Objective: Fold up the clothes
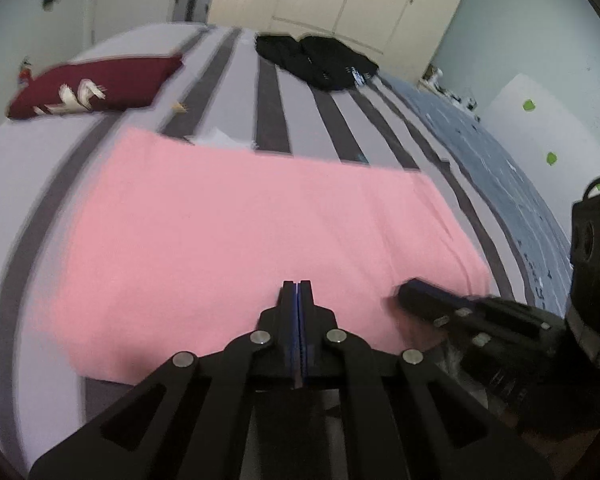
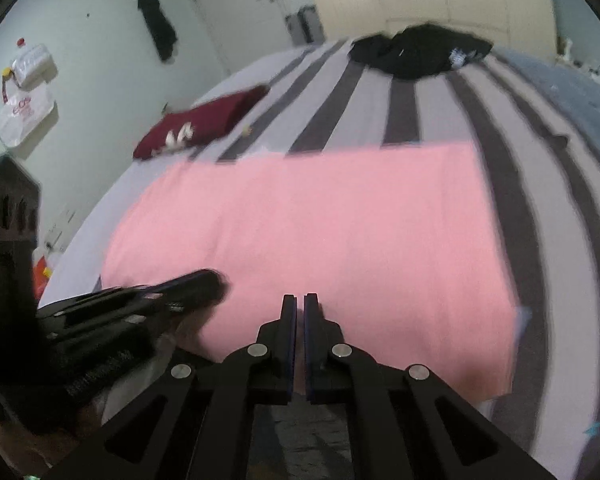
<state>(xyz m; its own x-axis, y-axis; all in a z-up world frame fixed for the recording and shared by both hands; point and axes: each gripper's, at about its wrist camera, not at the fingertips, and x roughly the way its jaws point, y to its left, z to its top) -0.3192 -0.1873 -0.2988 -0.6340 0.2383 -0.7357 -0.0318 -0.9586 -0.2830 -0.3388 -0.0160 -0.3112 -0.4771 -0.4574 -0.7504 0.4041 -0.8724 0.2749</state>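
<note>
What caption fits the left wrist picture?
Shut left gripper and right gripper over a flat pink garment on a striped bed.
</note>
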